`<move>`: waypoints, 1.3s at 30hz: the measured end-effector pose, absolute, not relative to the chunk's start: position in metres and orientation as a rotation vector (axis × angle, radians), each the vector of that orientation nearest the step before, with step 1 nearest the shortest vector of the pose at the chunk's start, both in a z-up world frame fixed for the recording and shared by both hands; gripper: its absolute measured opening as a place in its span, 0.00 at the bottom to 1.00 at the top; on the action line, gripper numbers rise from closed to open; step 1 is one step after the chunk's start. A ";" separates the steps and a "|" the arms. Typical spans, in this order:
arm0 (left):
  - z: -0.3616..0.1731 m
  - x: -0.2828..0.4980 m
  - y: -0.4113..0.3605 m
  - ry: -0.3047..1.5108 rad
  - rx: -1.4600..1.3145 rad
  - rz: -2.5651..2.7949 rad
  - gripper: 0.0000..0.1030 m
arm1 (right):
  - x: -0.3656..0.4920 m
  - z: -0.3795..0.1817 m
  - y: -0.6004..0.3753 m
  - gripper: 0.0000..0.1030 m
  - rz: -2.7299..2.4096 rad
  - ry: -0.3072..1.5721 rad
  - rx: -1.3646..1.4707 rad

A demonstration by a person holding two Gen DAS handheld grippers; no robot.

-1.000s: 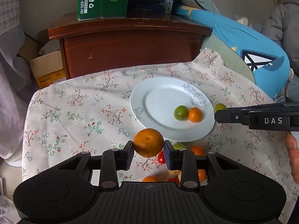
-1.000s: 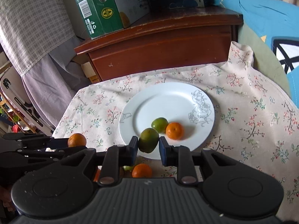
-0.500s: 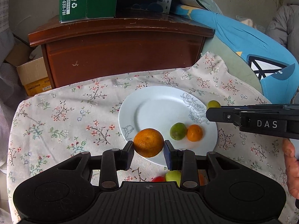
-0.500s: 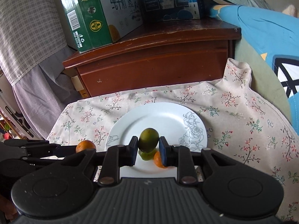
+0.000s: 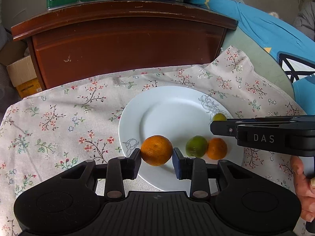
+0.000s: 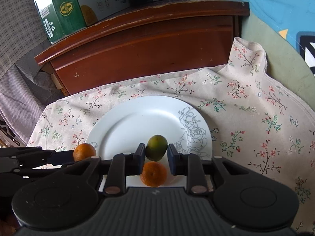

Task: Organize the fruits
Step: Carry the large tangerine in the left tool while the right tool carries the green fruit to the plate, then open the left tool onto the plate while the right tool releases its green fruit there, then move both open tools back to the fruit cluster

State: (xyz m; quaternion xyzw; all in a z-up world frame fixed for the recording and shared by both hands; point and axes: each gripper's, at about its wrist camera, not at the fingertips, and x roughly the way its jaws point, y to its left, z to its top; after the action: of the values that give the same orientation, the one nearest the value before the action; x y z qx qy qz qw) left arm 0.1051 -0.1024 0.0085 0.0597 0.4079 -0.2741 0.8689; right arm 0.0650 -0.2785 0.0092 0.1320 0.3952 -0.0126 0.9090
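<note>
Both tools carry fruit over the white plate [image 5: 157, 106], presumably to gather it there. The left tool [image 5: 156, 158] grips a large orange [image 5: 156, 150] at lower centre of its view, above the plate's near rim. The right tool [image 6: 156, 154] clamps a green citrus [image 6: 157, 150] over the plate's near part. A green fruit [image 5: 196, 146] and small orange [image 5: 217, 148] already rest touching on the plate, which sits on the floral-clothed surface [image 5: 59, 118].

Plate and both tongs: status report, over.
Left tongs shut on orange; right tongs shut on green citrus. Both over plate. Two fruits already there. Nothing blocking.
</note>
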 end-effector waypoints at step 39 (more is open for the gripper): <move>0.057 0.049 -0.042 0.830 0.083 -0.446 0.80 | 0.014 0.042 -0.253 0.81 0.031 0.826 0.286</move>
State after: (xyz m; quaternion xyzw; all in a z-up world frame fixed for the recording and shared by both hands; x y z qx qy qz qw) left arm 0.0491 -0.0418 0.0568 0.0399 0.3998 -0.2149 0.8902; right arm 0.0144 -0.2527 0.0422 0.1384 0.3998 0.0149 0.9060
